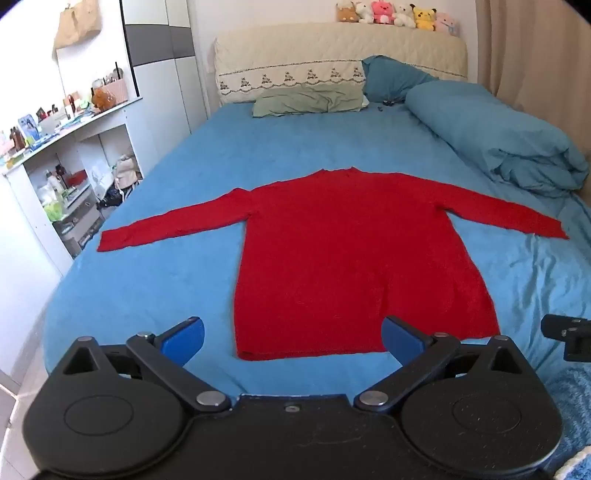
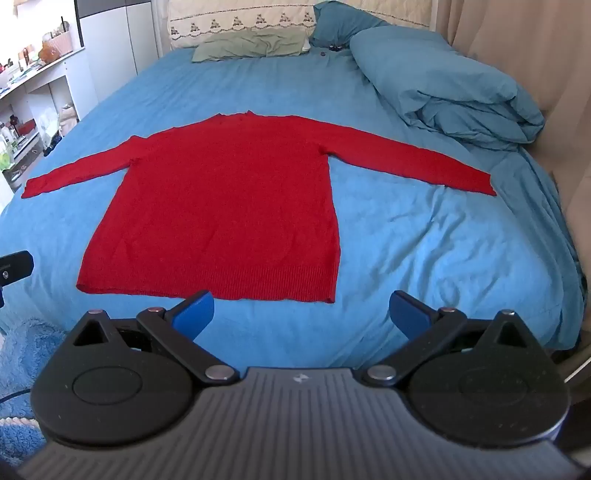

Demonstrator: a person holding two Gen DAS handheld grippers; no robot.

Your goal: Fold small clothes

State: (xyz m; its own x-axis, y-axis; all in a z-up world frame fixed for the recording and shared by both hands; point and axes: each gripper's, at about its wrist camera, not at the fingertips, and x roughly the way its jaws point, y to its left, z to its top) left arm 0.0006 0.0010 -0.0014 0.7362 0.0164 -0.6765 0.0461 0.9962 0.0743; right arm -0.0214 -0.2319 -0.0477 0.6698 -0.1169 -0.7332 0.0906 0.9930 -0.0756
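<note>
Nowhere hidden, red sweater point(image 1: 343, 258) flat on bed point(image 1: 166, 280), both jaws spread.

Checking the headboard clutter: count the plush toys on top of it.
6, in a row along the headboard top in the left wrist view: brown, white, pink, white, yellow, pale pink. The right wrist view crops them out; more may be hidden.

A blue-sheeted bed point(image 1: 147, 280) carries a flat red sweater point(image 1: 343, 266), a green pillow point(image 1: 306, 99) and a bunched duvet point(image 1: 491, 136).
</note>
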